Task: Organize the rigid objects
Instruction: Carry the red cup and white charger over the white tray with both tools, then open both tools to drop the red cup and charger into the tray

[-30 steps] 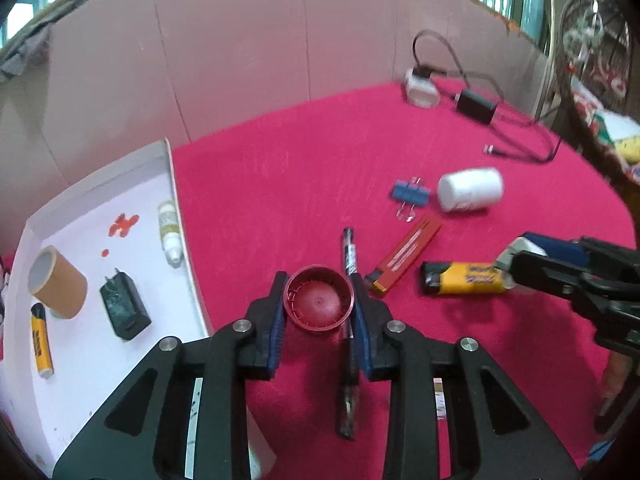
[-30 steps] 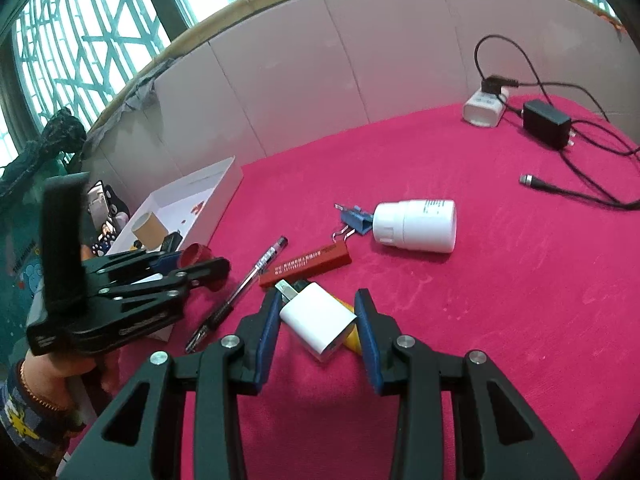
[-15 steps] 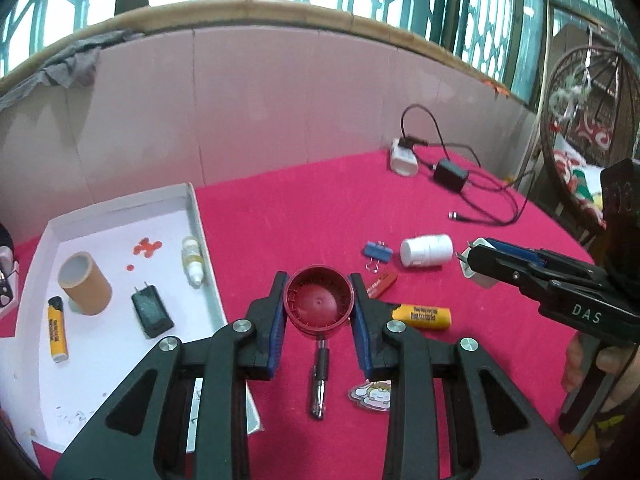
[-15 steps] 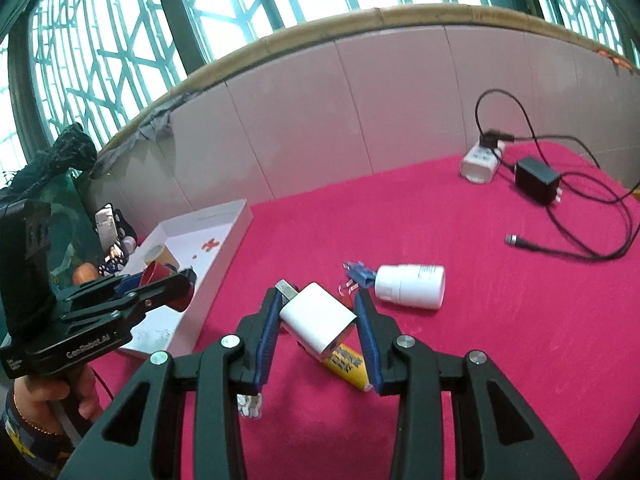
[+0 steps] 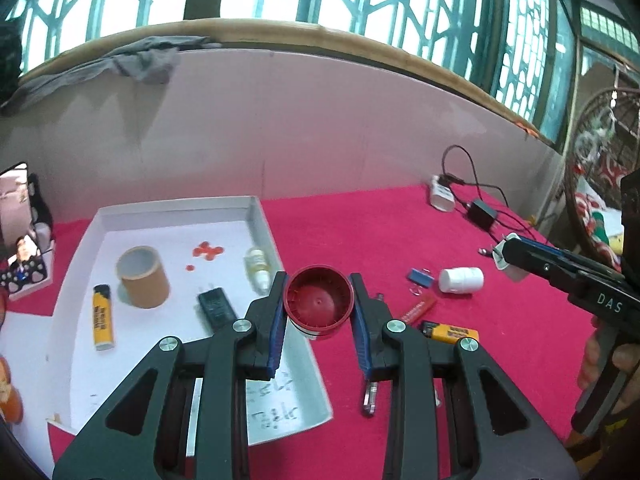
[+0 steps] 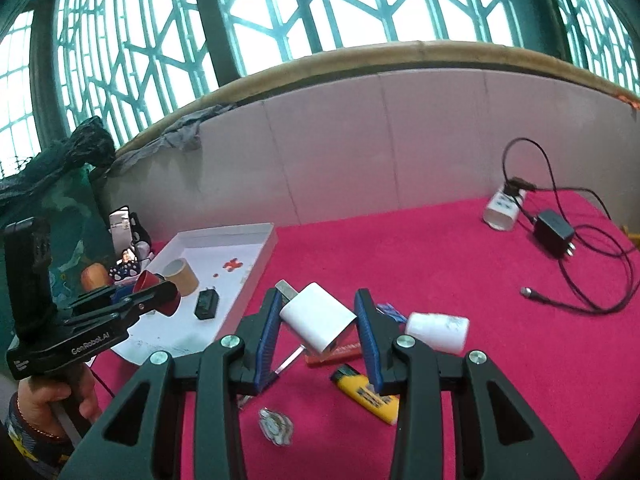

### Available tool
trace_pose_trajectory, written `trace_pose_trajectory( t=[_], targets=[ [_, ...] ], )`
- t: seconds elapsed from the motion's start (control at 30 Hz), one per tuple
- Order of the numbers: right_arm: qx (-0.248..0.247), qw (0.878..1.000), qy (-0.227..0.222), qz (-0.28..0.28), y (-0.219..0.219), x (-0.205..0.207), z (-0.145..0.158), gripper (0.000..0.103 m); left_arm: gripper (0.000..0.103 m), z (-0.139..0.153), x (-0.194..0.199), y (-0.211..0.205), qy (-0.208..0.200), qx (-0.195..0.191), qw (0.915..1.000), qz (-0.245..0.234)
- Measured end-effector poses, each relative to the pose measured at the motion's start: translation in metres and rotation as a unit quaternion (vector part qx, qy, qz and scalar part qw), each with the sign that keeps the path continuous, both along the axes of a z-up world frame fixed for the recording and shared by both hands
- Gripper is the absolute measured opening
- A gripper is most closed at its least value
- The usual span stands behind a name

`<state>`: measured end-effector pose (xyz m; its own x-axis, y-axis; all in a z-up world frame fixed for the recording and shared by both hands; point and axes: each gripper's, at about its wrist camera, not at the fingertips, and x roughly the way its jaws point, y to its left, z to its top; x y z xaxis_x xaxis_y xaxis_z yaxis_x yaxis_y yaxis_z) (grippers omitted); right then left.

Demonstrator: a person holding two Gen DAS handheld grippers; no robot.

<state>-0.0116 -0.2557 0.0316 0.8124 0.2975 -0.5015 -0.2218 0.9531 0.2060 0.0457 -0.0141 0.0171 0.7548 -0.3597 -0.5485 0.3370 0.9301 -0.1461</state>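
The left gripper is clenched on a red cap, its blue pads pressing both sides, and holds it above the right wall of the white tray on the red worktop. In the tray lie a cardboard tube, a yellow lighter, a black plug and a small bottle.

The right gripper grasps a white charger, tilted between its pads, up off the worktop. Below it, right of the tray, lie a second lighter, a white jar on its side, a red strip, a blue clip and a sticker. A cabled adapter sits far right.
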Motion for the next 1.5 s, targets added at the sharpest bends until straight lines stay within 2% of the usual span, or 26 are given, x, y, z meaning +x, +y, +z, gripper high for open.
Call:
trace_pose_trajectory(
  t=[0.43, 0.63, 1.0, 1.17, 1.33, 1.5],
  targets=[
    [-0.022, 0.999, -0.009, 0.046, 0.052, 0.014, 0.014, 0.037, 0.028, -0.002, 0.001, 0.054, -0.005, -0.013, 0.9977, 0.066],
    [-0.028, 0.997, 0.001, 0.072, 0.080, 0.024, 0.012, 0.037, 0.028, -0.007, 0.002, 0.086, -0.002, -0.013, 0.9947, 0.102],
    [-0.053, 0.991, 0.027, 0.122, 0.131, 0.041, 0.001, 0.037, 0.028, -0.025, 0.008, 0.144, 0.015, -0.015, 0.9835, 0.180],
    [-0.071, 0.985, 0.045, 0.149, 0.160, 0.049, -0.011, 0.037, 0.028, -0.038, 0.013, 0.148, 0.029, 0.007, 0.9796, 0.199],
    [-0.098, 0.978, 0.068, 0.169, 0.192, 0.059, -0.035, 0.037, 0.028, -0.053, 0.028, 0.138, 0.050, 0.027, 0.9798, 0.192],
    [-0.100, 0.977, 0.084, 0.170, 0.203, 0.063, -0.052, 0.037, 0.028, -0.058, 0.034, 0.133, 0.054, 0.031, 0.9805, 0.186]
  ],
)
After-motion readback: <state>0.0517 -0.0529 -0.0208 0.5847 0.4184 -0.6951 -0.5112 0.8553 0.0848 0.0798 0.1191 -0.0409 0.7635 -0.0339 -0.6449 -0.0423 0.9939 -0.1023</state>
